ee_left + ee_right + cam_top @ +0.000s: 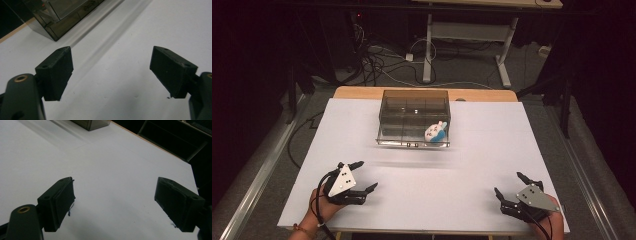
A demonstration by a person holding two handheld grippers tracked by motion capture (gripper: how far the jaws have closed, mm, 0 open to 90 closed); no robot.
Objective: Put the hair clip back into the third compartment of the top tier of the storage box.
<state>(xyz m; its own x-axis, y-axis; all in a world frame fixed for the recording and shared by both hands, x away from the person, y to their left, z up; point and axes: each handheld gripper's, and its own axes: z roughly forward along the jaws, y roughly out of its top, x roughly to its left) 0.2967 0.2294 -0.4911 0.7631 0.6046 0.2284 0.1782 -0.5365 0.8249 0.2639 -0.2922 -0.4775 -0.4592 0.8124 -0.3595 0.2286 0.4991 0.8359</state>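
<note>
A clear smoky plastic box (414, 118) with inner compartments stands at the far middle of the white table (422, 200). Inside its front right compartment lies a small white and blue plush toy (435, 131). My left gripper (363, 175) rests near the front left of the table, open, with nothing between its jaws. My right gripper (509, 184) rests near the front right, open and empty too. In the left gripper view the box's corner (60, 17) lies ahead to the upper left, beyond the spread jaws (111, 72). The right gripper view shows its open jaws (115, 203) over bare table, with the box's corner (91, 123) at the top.
The table's wooden far edge (362, 92) shows behind the white sheet. Beyond it are cables on the floor (382, 60) and the legs of another desk (428, 45). Bare white surface lies between the two grippers and in front of the box.
</note>
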